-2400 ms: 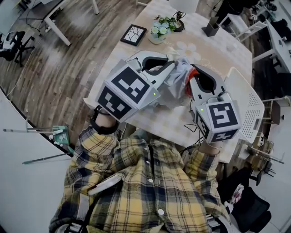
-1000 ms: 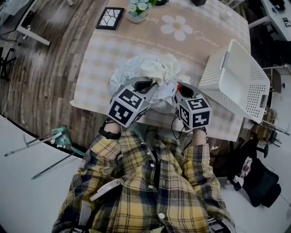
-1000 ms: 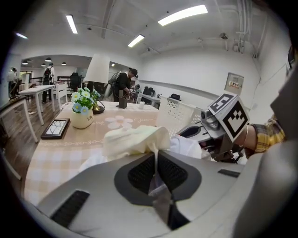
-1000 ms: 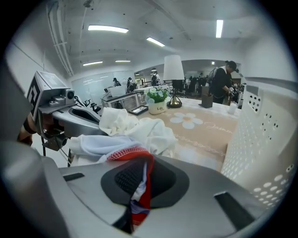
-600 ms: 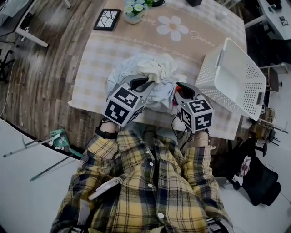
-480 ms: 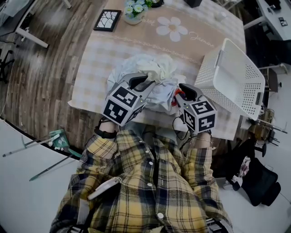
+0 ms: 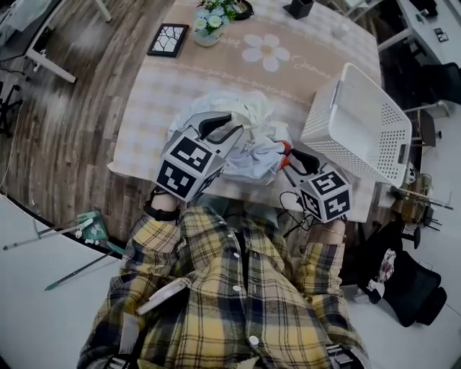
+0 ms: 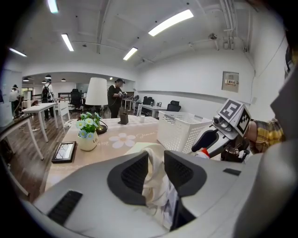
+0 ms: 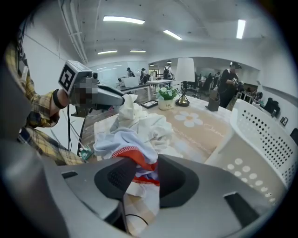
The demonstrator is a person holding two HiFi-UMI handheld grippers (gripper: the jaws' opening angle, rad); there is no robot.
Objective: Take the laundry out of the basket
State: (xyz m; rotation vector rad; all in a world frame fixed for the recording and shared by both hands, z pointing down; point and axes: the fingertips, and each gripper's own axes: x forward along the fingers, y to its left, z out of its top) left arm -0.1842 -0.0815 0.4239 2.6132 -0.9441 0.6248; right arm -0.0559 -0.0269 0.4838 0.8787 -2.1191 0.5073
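The laundry [image 7: 248,126] lies in a pale heap on the checked table [image 7: 155,94], near its front edge. The white plastic basket [image 7: 358,124] stands tilted to the right of the heap, and I see nothing in it. My left gripper [image 7: 225,128] is above the heap's left side. Its jaws have just been opening, and a white cloth [image 8: 155,174] hangs loosely between them. My right gripper [image 7: 289,156] is at the heap's right edge. Its jaws have also just been opening, with a red-trimmed cloth [image 9: 139,162] lying slack between them.
A vase of flowers [image 7: 207,21] and a dark picture frame [image 7: 168,39] stand at the table's far left, and a small dark holder [image 7: 299,7] at the far edge. The basket [image 9: 267,135] is close on the right gripper's right. People stand by desks in the background.
Both grippers have drawn back from the heap, the left one upward and the right one to the right. Their jaws stand wider than before. The clothes stay heaped on the table.
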